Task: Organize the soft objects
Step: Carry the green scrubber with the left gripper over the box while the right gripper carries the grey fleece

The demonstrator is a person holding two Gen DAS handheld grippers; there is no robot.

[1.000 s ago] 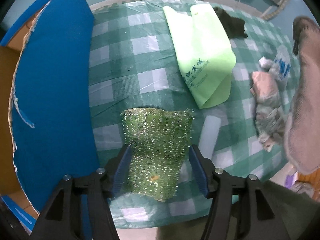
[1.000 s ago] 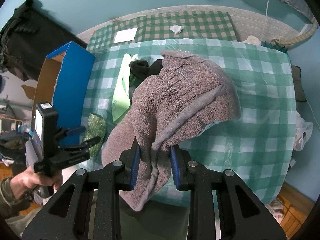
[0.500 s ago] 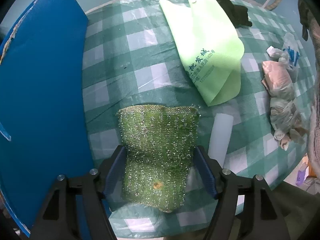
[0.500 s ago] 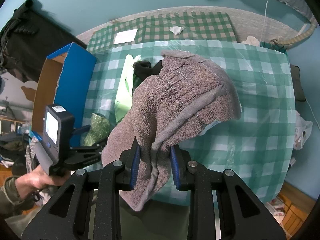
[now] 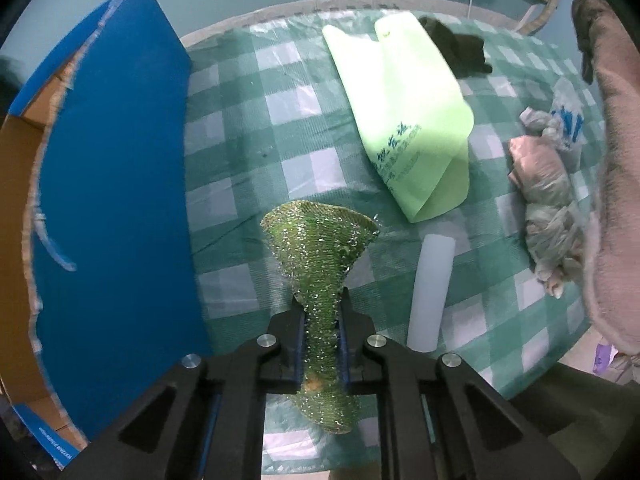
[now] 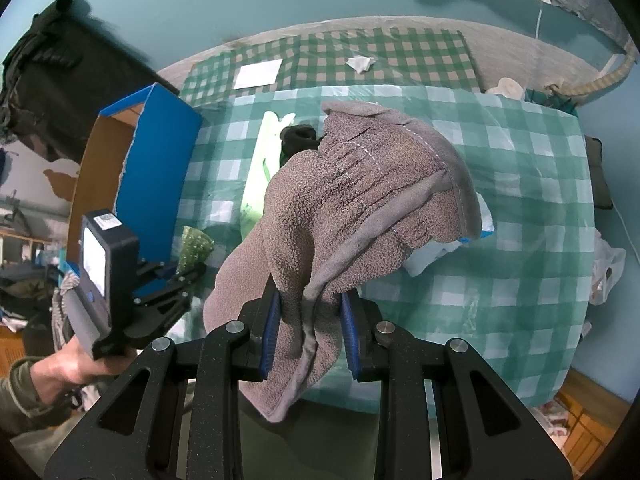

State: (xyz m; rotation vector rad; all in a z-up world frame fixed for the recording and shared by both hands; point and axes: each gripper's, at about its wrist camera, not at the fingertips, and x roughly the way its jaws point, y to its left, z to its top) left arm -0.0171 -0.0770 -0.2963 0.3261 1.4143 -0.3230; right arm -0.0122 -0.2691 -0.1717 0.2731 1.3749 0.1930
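My left gripper [image 5: 322,310] is shut on a glittery green scouring cloth [image 5: 320,248], pinched into a fan shape and lifted off the checked table [image 5: 248,128]. The cloth also shows in the right wrist view [image 6: 195,243], with the left gripper [image 6: 188,270] beside the blue box. My right gripper [image 6: 311,312] is shut on a grey-brown fleece glove [image 6: 360,208] held above the table; the glove shows at the right edge of the left wrist view [image 5: 616,184].
An open blue cardboard box [image 5: 112,184] stands at the table's left. On the table lie a light green bag [image 5: 404,108], a black cloth [image 5: 456,46], a white tube [image 5: 432,292], crumpled plastic bags [image 5: 548,200] and a white-blue packet [image 5: 568,120].
My left gripper has closed on the green cloth, bunching it between the jaws, and raised it off the table. The right gripper still holds the glove in place.
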